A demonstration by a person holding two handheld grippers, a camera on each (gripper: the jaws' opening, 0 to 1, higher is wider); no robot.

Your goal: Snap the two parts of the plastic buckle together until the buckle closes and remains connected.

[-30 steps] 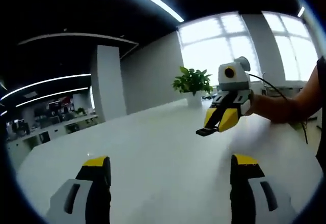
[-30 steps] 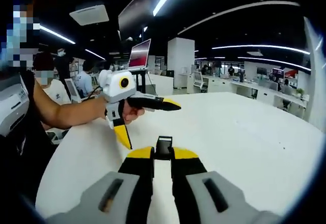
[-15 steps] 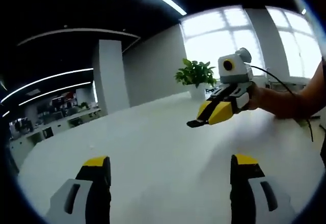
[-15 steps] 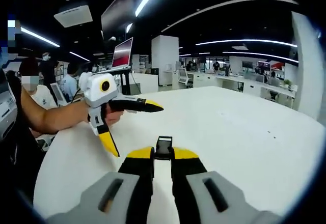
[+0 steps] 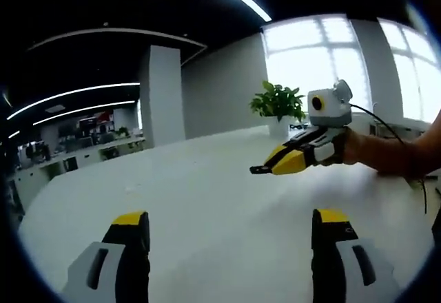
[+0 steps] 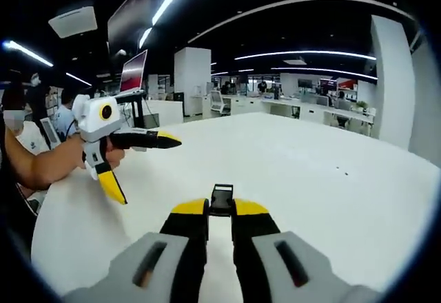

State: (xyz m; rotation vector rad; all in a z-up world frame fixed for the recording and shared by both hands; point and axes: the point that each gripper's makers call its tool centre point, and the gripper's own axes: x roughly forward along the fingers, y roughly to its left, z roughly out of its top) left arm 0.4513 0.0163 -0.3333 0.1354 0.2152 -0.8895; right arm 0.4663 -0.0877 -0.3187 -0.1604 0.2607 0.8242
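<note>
Right claw [image 6: 220,210] pinches one buckle half [image 6: 221,198] at its tips; left claw [image 5: 231,227] gapes empty over the desk [image 5: 207,193]; mating half unseen, likely needs fetching next

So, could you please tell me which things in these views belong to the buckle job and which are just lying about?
Belongs to the job:
- black buckle part, pinched in the right gripper
- left gripper, fingers wide apart, holding nothing
- white table as workspace

Just about:
- potted plant
- laptop
- office desks behind
</note>
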